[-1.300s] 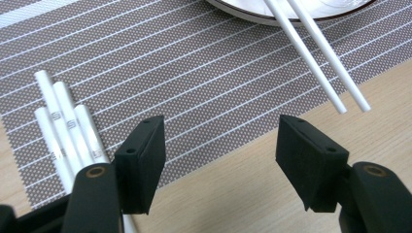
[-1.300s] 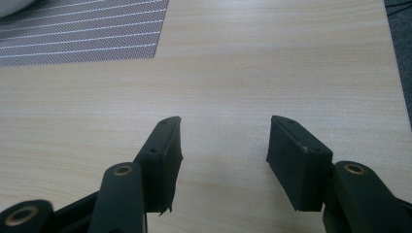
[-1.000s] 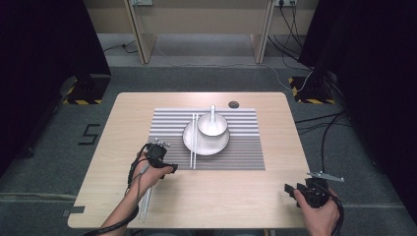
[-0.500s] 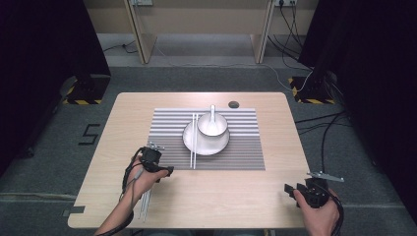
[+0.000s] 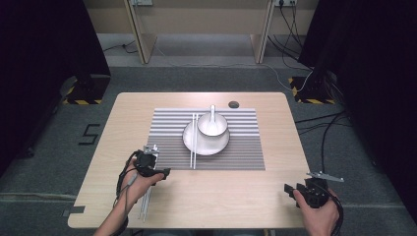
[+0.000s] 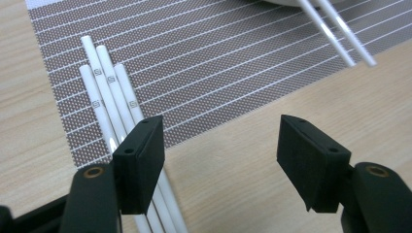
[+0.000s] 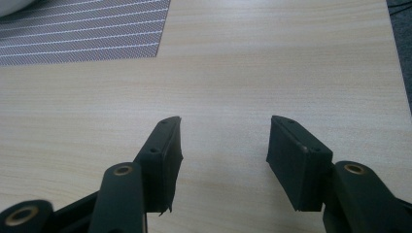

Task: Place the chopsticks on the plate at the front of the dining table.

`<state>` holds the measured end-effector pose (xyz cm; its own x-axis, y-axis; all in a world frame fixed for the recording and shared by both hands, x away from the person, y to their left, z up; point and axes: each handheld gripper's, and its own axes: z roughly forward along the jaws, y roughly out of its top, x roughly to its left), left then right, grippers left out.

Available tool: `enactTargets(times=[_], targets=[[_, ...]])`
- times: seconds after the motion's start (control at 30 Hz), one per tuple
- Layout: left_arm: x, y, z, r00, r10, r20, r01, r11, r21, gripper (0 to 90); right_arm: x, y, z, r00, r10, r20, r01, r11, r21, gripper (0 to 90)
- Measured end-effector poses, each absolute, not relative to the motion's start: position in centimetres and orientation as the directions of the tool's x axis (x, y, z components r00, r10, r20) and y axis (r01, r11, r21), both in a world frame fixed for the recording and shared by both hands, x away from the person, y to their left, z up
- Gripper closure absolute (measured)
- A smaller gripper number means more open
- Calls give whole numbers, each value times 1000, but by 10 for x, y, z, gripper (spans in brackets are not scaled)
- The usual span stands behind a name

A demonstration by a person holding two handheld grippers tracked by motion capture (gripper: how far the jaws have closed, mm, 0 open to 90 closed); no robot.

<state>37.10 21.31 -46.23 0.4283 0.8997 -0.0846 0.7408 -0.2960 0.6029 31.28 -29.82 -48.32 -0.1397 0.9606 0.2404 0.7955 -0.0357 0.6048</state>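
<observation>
Several white chopsticks [image 6: 104, 82] lie side by side across the near left corner of a striped placemat [image 6: 218, 58] and onto the wooden table. My left gripper [image 6: 218, 131] hovers open just over them, its left jaw above the sticks and nothing between the jaws. From above, the left gripper [image 5: 150, 164] sits at the placemat's [image 5: 246, 147] near left corner, with the chopsticks [image 5: 144, 204] running back toward the table's front edge. My right gripper [image 7: 223, 141] is open over bare wood; it is the right gripper [image 5: 295, 189] at the near right of the table.
On the placemat stands a white plate [image 5: 221, 147] carrying a white bowl [image 5: 216, 129] with a spoon [image 5: 212, 114] in it. A pair of white chopsticks [image 5: 193, 142] rests across the plate's left edge. A small dark disc [image 5: 233, 104] lies near the far edge of the table.
The left gripper has drifted slightly left and toward the front edge over the chopsticks. The right gripper has not moved.
</observation>
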Motion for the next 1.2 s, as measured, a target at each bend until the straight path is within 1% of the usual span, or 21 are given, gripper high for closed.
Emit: enactTargets(times=[0.43, 1.2], targets=[[354, 221, -461, 434, 895, -97, 726, -284, 626, 333, 312, -298, -482, -138, 962, 236, 792, -36, 610, 466], [332, 250, -463, 415, 904, -102, 699, -245, 672, 334, 312, -297, -482, -133, 963, 235, 787, -42, 616, 466]])
